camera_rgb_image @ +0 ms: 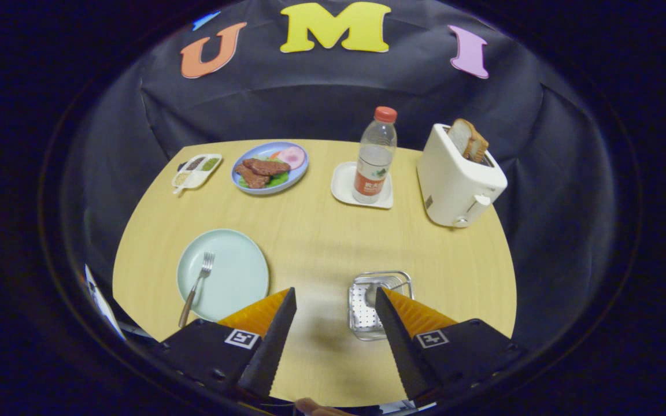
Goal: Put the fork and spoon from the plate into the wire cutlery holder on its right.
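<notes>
Already spoon [372, 293] in holder [362, 315], fork [197, 281] on plate [235, 277].

The gripper [336, 303] has two wedge-shaped fingers [278, 335] with finely serrated inner edges and ribbed outer faces, spread wide apart, rising from black blocky mounts at lower frame, each bearing a small square black-and-white marker

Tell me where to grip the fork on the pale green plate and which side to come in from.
Grip the fork on its wooden handle, where it juts over the near rim of the pale green plate and clears the table. Come from above, fingers straddling the handle crosswise; it lies flat, tines pointing away. The gripper is open and empty, the fork ahead and left of it.
</notes>
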Demonstrator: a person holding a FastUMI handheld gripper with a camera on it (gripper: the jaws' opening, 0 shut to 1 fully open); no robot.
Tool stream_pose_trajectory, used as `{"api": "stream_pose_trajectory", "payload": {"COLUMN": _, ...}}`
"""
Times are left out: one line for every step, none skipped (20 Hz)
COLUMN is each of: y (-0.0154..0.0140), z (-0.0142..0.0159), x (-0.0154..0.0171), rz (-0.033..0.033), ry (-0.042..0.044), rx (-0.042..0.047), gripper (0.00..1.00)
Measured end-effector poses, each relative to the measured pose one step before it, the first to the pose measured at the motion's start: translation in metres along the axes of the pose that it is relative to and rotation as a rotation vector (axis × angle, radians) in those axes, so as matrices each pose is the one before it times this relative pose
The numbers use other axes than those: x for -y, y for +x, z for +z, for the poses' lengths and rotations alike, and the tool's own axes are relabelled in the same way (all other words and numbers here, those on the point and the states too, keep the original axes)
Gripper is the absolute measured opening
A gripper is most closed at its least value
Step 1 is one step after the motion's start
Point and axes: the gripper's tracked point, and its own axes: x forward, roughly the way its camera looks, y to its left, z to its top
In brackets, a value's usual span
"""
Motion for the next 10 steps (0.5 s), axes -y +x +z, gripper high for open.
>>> {"api": "stream_pose_trajectory", "payload": {"y": -0.00024, "z": 0.00167, "x": -0.01277, "rz": 0.01144, "ry": -0.0109, "rx": 0.00845, "gripper": 0.86}}
{"api": "stream_pose_trajectory", "payload": {"y": 0.00059, "z": 0.00163, "x": -0.01373, "rz": 0.01268, "ry": -0.01234, "rx": 0.00579, "gripper": 0.92}}
{"api": "stream_pose_trajectory", "payload": {"y": 0.00166, "z": -0.00039, "x": -0.01125, "rz": 0.00486, "ry": -0.01711, "rx": -0.00071, "gripper": 0.94}}
{"api": "stream_pose_trajectory", "payload": {"y": 0.00272, "z": 0.00078, "x": -0.01147, "rz": -0.00109, "ry": -0.01753, "rx": 0.00193, "gripper": 0.97}}
{"api": "stream_pose_trajectory", "payload": {"y": 0.00273, "z": -0.00011, "x": -0.01251, "rz": 0.00364, "ry": -0.0109, "rx": 0.00025, "gripper": 0.98}}
{"api": "stream_pose_trajectory", "payload": {"y": 0.00305, "z": -0.00022, "x": -0.01192, "rz": 0.00176, "ry": -0.00317, "rx": -0.00551, "gripper": 0.97}}
{"api": "stream_pose_trajectory", "payload": {"y": 0.00387, "z": -0.00352, "x": -0.01249, "rz": 0.00485, "ry": 0.00089, "rx": -0.01391, "gripper": 0.97}}
{"api": "stream_pose_trajectory", "payload": {"y": 0.00406, "z": -0.00216, "x": -0.01292, "rz": 0.01006, "ry": 0.00304, "rx": -0.01229, "gripper": 0.97}}
{"api": "stream_pose_trajectory", "payload": {"y": 0.00502, "z": -0.00345, "x": -0.01161, "rz": 0.00806, "ry": -0.00005, "rx": -0.01452, "gripper": 0.97}}
{"api": "stream_pose_trajectory", "payload": {"y": 0.00582, "z": -0.0028, "x": -0.01092, "rz": 0.00718, "ry": -0.00081, "rx": -0.01195, "gripper": 0.97}}
